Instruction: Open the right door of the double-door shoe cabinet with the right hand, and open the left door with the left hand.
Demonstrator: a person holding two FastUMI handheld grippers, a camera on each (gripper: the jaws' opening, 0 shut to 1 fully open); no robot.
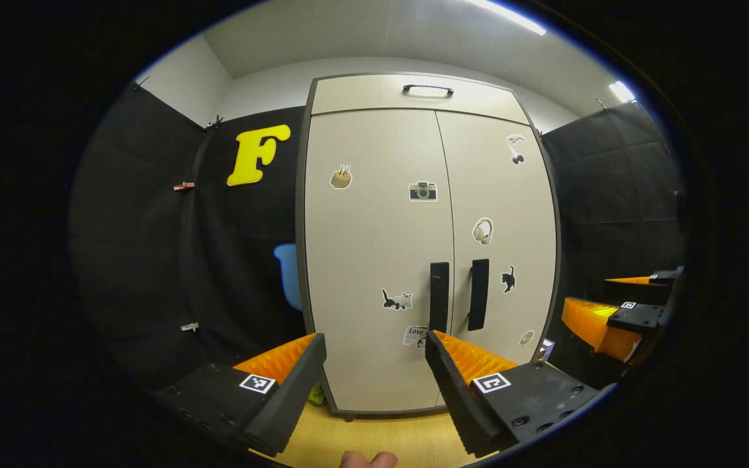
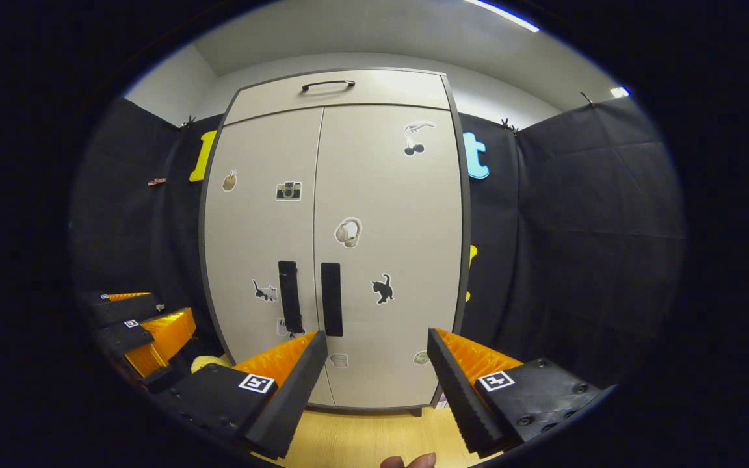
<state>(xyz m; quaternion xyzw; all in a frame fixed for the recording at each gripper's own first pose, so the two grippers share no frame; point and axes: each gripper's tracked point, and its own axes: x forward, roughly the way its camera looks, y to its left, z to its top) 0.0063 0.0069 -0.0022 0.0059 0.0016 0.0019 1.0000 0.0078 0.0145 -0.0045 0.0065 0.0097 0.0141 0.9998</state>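
Observation:
A tall beige shoe cabinet (image 1: 374,247) (image 2: 381,214) stands ahead with both doors closed and several stickers on them. Two black vertical handles sit side by side at the centre seam: the left door handle (image 1: 439,297) (image 2: 289,296) and the right door handle (image 1: 478,294) (image 2: 331,299). My left gripper (image 1: 374,341) is open and held a little way back from the left door, nothing between its fingers. My right gripper (image 2: 378,341) is open too, short of the right door. The right gripper (image 1: 628,312) also shows at the right edge of the left gripper view, and the left gripper (image 2: 137,325) at the left of the right gripper view.
A flap with a black handle (image 1: 428,89) (image 2: 328,84) tops the cabinet. Black cloth walls flank it on both sides. A light wooden floor (image 1: 387,435) (image 2: 374,435) lies below. A fingertip (image 1: 368,459) shows at the bottom edge.

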